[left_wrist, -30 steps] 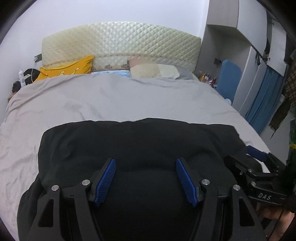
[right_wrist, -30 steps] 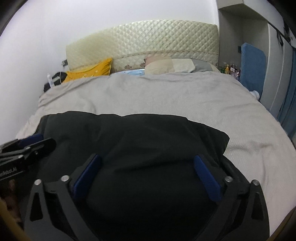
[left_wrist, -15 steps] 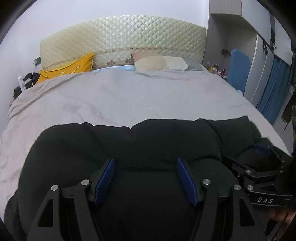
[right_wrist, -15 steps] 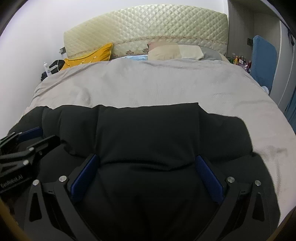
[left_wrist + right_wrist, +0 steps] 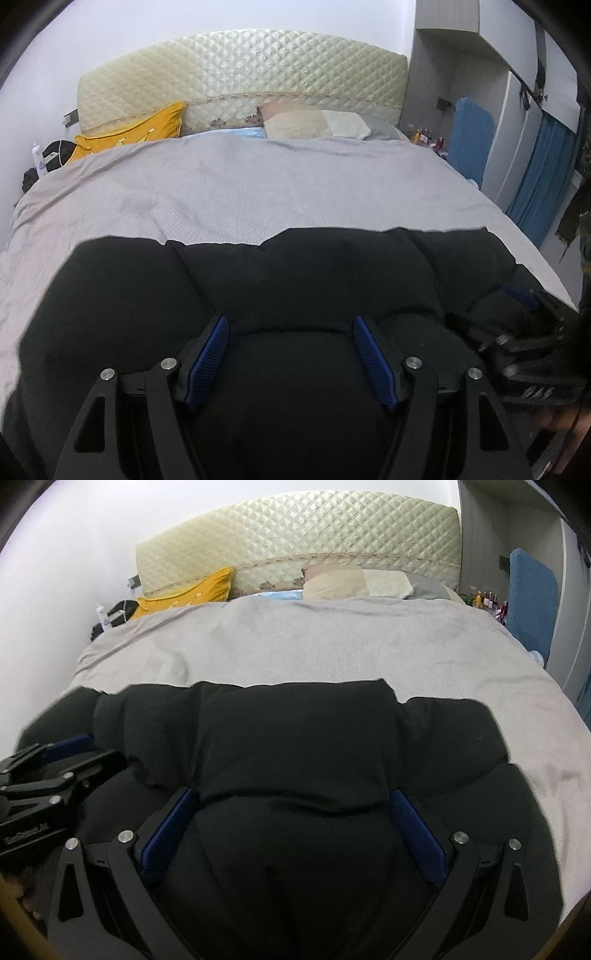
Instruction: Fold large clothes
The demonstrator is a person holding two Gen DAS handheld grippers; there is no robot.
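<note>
Garment: a bulky black padded jacket (image 5: 303, 280) lies bunched on the near end of the bed, its far edge a wavy line across the grey quilted bedspread (image 5: 258, 188); also seen in the right view (image 5: 295, 738).
Left gripper: the left gripper (image 5: 291, 332) has its blue ribbed pads (image 5: 207, 358) spread wide, with a fold of the jacket bulging up between them; whether the pads press the cloth cannot be told.
Right gripper: the right gripper (image 5: 293, 801) is likewise wide apart, a thick hump of black cloth filling the gap between its blue pads (image 5: 417, 834).
Containers: none in view; the bed alone bears the jacket.
Hidden: the jacket's near part is covered by both gripper frames; sleeves and collar cannot be made out. In the left view the right gripper at the edge is blurred.
Change: the jacket's far edge now reaches further up the bedspread than a second ago, and the cloth is more heaped.
Surroundings: cream quilted headboard (image 5: 240, 77), yellow cushion (image 5: 136, 133), beige pillow (image 5: 314, 123), blue curtain (image 5: 543, 184).
</note>
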